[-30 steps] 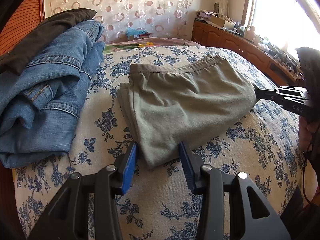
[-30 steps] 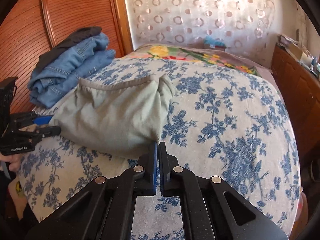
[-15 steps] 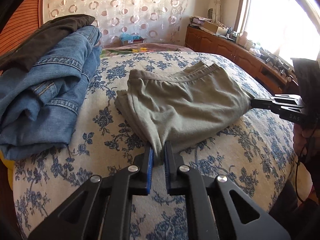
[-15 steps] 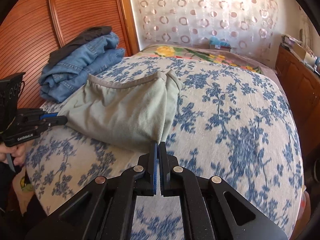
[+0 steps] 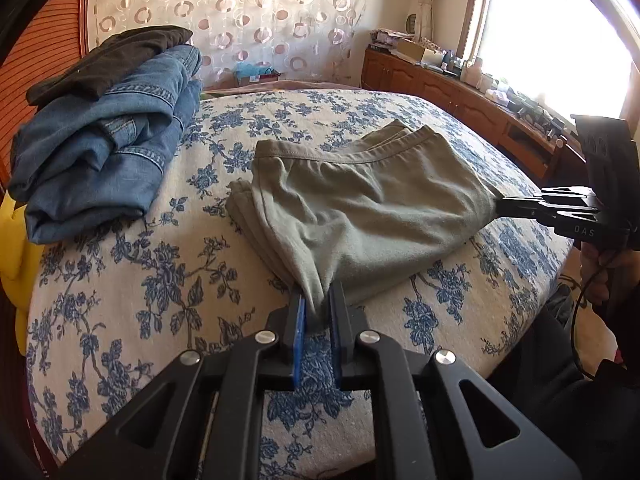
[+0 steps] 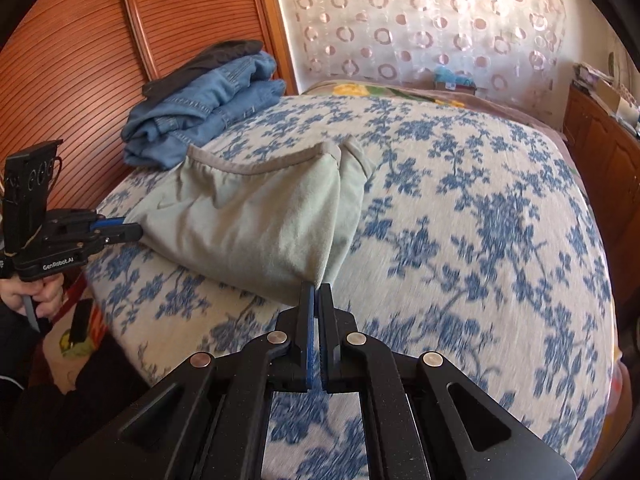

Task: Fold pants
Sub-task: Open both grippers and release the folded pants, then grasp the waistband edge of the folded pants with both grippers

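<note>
The grey-green pants [image 5: 360,208] lie folded in a bundle on the blue-flowered bedspread [image 5: 140,280], waistband toward the far side. My left gripper [image 5: 318,308] is shut on the near left corner of the pants. My right gripper [image 6: 319,294] is shut on the near right corner, its tips pinching the fabric edge. The pants also show in the right wrist view [image 6: 260,220]. The right gripper shows at the right of the left wrist view [image 5: 504,204], and the left gripper shows at the left of the right wrist view [image 6: 132,230].
A stack of folded blue jeans [image 5: 104,148] with a dark garment [image 5: 108,60] on top sits at the bed's far left, by a wooden slatted wall [image 6: 80,60]. A wooden cabinet [image 5: 460,96] with clutter runs under the window on the right.
My left gripper has closed on the pants corner; it was open around it a second ago. Both grippers have pulled back toward the near edge of the bed, dragging the pants along.
</note>
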Motion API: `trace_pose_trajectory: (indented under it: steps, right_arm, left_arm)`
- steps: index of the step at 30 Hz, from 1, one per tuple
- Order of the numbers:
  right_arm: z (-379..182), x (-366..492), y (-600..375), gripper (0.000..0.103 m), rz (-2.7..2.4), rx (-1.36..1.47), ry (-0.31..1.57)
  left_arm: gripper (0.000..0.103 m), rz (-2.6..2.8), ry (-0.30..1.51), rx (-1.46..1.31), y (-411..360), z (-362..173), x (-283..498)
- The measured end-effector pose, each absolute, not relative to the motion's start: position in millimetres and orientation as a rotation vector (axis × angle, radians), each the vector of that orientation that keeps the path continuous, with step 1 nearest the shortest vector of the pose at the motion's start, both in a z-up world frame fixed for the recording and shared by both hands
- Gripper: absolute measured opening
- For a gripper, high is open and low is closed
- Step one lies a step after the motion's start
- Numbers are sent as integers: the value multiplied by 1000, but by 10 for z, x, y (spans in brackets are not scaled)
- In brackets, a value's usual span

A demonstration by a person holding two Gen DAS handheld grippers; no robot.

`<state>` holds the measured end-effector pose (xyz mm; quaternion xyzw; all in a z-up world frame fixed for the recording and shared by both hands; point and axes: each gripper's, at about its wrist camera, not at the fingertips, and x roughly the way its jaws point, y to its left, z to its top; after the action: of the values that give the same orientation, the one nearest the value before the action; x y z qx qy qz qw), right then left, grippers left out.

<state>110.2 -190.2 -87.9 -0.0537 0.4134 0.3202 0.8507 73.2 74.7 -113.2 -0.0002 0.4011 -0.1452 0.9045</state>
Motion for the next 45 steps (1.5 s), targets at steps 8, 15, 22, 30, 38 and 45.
trace_pose_trajectory:
  steps: [8, 15, 22, 30, 38, 45]
  right_arm:
    - [-796, 1090, -1975, 4, 657, -103, 844]
    - [-620, 1163, -1939, 11, 663, -107, 787]
    - [-534, 1234, -1823, 21, 671, -118, 750]
    - [-598, 1354, -1723, 37, 664, -135, 745]
    - [-713, 1560, -1622, 44, 661, -152, 778]
    - [-778, 1811, -1530, 44, 668, -153, 814]
  left_arm:
    - [31, -275, 814, -5, 783, -1005, 722]
    - [43, -251, 774, 7, 874, -842, 768]
    - [56, -258, 754, 31, 842, -775, 858]
    - [65, -262, 745, 40, 785, -793, 991]
    - [66, -261, 787, 38, 766, -928, 1215]
    - [65, -260, 793, 17, 808, -973, 1431]
